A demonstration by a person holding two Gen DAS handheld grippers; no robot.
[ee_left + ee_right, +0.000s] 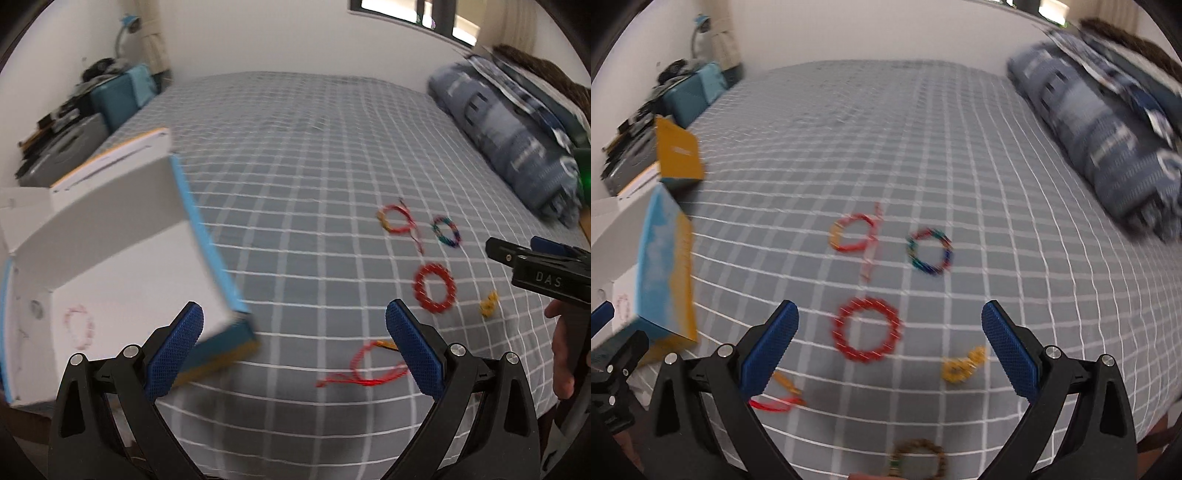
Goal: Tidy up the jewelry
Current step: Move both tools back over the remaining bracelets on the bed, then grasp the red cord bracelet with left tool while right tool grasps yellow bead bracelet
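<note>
Several bracelets lie on the grey checked bed (295, 155): a red beaded ring (434, 288) (866, 329), a multicoloured ring (447, 231) (929, 251), a red-and-orange string bracelet (396, 218) (851, 232), a red cord bracelet (369, 365) (775, 400), a small yellow piece (488, 303) (962, 363) and a brown beaded bracelet (918, 459). An open white box with blue and yellow sides (122, 251) (665, 266) holds a pink bracelet (79, 326). My left gripper (295, 347) is open and empty beside the box. My right gripper (890, 347) is open and empty above the red ring.
A folded blue patterned quilt (517, 147) (1108, 140) lies along the bed's right side. A teal case (122, 92) and clutter stand at the far left by the wall. The bed's near edge (960, 443) runs just under the grippers.
</note>
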